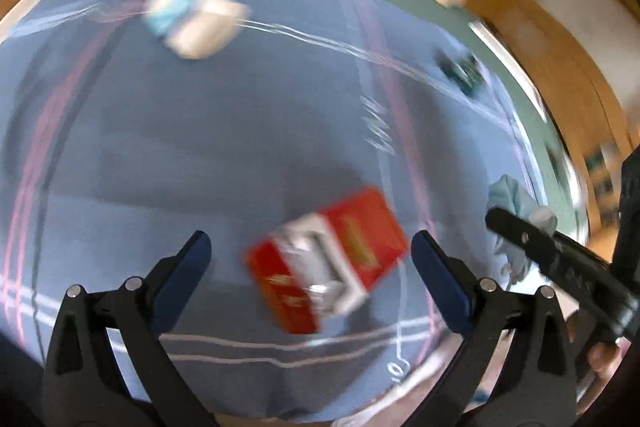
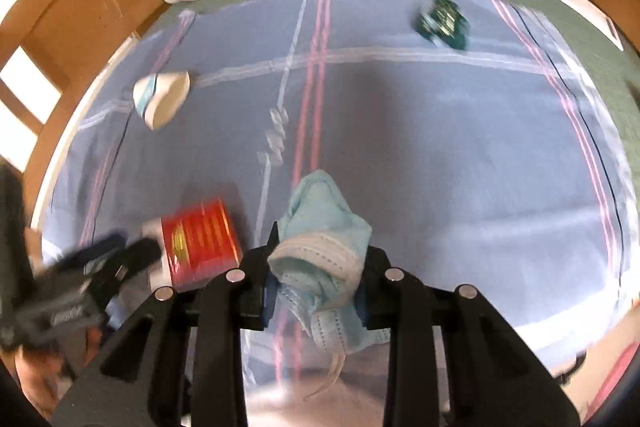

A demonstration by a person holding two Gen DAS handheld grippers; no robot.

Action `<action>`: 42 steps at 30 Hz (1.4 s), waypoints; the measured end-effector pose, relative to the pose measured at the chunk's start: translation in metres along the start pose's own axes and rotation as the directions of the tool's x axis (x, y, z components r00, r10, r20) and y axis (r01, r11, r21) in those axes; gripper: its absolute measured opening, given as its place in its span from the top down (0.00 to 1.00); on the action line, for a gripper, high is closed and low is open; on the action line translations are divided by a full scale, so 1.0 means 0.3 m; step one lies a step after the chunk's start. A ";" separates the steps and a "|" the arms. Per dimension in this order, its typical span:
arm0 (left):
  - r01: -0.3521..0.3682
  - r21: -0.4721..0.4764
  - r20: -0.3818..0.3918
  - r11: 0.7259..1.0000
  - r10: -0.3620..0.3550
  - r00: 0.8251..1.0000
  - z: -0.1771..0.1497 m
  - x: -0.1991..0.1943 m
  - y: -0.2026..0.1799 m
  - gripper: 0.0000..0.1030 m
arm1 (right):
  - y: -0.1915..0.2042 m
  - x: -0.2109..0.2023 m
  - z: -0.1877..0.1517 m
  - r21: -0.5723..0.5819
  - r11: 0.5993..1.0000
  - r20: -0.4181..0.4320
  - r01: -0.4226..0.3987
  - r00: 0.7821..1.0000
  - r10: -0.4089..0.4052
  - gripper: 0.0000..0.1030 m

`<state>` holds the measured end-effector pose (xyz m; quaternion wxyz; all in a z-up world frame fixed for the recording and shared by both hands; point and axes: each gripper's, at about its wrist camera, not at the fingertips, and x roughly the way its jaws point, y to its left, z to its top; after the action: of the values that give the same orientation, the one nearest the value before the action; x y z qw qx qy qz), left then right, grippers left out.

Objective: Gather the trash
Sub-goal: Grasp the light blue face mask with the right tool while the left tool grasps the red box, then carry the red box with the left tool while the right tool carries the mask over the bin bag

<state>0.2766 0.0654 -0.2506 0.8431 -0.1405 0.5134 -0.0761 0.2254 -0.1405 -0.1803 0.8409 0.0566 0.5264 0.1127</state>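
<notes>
Bedspread (image 2: 440,147) holding one red box (image 2: 200,239), one white packet (image 2: 162,97), one green wrapper (image 2: 442,21), left gripper (image 1: 310,259) jaws apart, right gripper (image 2: 316,291) jaws clamping one mask (image 2: 320,227).

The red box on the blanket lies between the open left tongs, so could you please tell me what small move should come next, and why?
Probably lower the left tongs around the red box and close: they stand open and the box lies loose between them. The right tongs already grip the blue face mask.

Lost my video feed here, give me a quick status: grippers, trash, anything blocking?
Right gripper shut on blue face mask. Left gripper open, above red box, not touching. White-blue packet and green wrapper loose on blanket. Nothing blocking.
</notes>
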 end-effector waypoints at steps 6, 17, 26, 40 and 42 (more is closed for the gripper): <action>-0.101 0.169 -0.038 0.980 0.109 0.993 0.058 0.092 -0.115 0.03 | -0.094 -0.160 -0.138 0.086 0.996 0.058 0.008 0.998 -0.013 0.70; -0.146 0.358 -0.047 0.922 0.174 0.984 -0.035 0.115 -0.180 0.03 | -0.039 -0.195 -0.220 0.105 0.991 0.062 -0.080 0.995 0.074 0.70; -0.164 0.435 -0.010 0.885 0.187 0.982 -0.061 0.084 -0.196 0.31 | -0.013 -0.184 -0.239 0.100 0.991 0.062 -0.088 0.995 0.082 0.70; -0.308 0.277 0.489 0.910 0.143 0.860 -0.229 -0.581 -0.321 0.33 | 0.086 -0.394 -0.242 -0.007 0.999 0.221 0.050 0.974 -0.047 0.70; -0.308 0.272 0.522 0.912 0.129 0.843 -0.262 -0.655 -0.336 0.33 | 0.103 -0.457 -0.256 -0.029 0.997 0.263 0.070 0.963 -0.060 0.70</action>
<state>0.1177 0.0109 -0.0870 0.9601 0.0554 0.2725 -0.0285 0.0949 -0.1466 -0.0877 0.9071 0.0376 0.4101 0.0865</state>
